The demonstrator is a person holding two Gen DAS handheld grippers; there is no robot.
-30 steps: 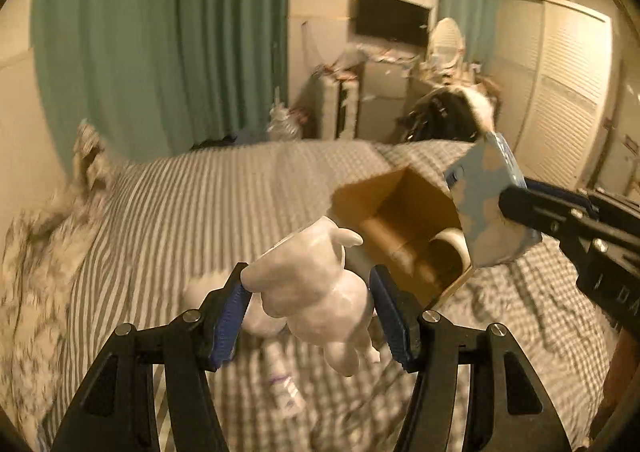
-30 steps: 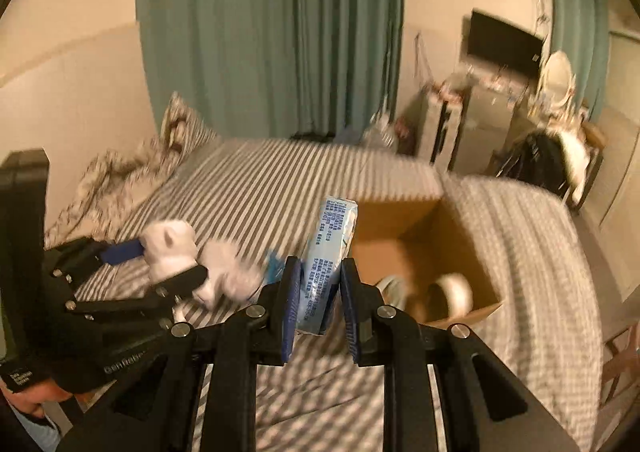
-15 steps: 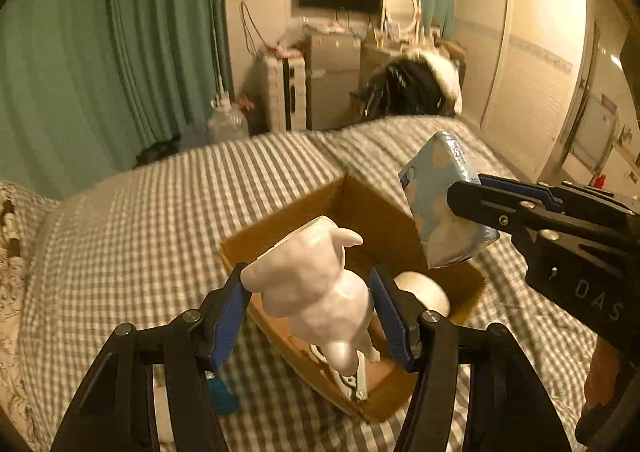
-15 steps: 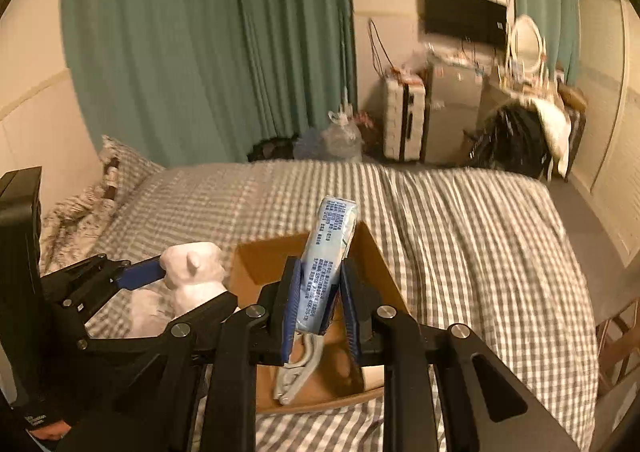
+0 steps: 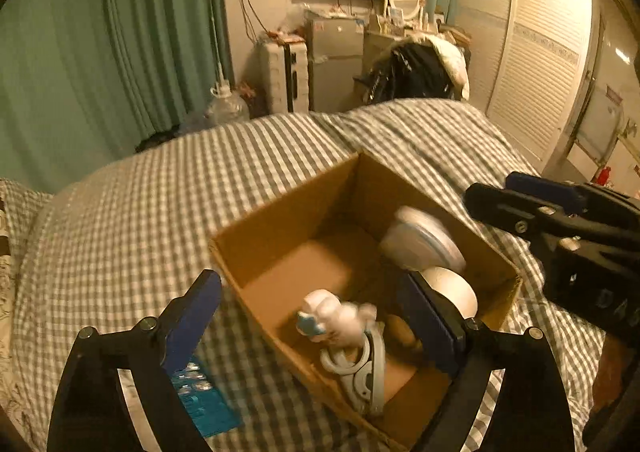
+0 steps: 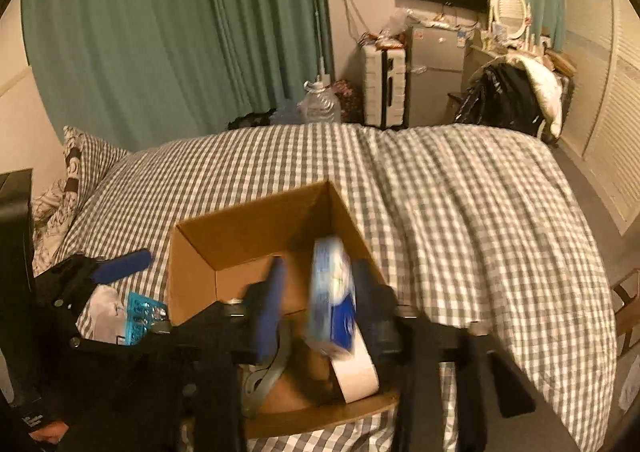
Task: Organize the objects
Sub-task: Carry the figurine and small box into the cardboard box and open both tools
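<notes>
An open cardboard box (image 5: 288, 220) sits on the checked bed; it also shows in the right wrist view (image 6: 256, 228). My left gripper (image 5: 316, 312) is open above the box's near corner. The white plush toy (image 5: 336, 318) is inside the box, blurred, beside a white clip (image 5: 360, 376). My right gripper (image 6: 316, 304) is open over the box. The blue-and-white carton (image 6: 332, 292) is between its jaws but free of them, dropping into the box next to a white tape roll (image 6: 356, 376). In the left wrist view the carton (image 5: 424, 240) is blurred inside the box.
A teal blister pack (image 5: 204, 400) and a white packet (image 6: 104, 312) lie on the checked bedspread (image 6: 460, 212) left of the box. A pillow (image 6: 80, 164) lies at the far left. Green curtains, a suitcase, a small fridge and a wardrobe stand beyond the bed.
Both grippers opened over the box. The plush toy left my left gripper and fell into the box. The carton left my right gripper and is falling in.
</notes>
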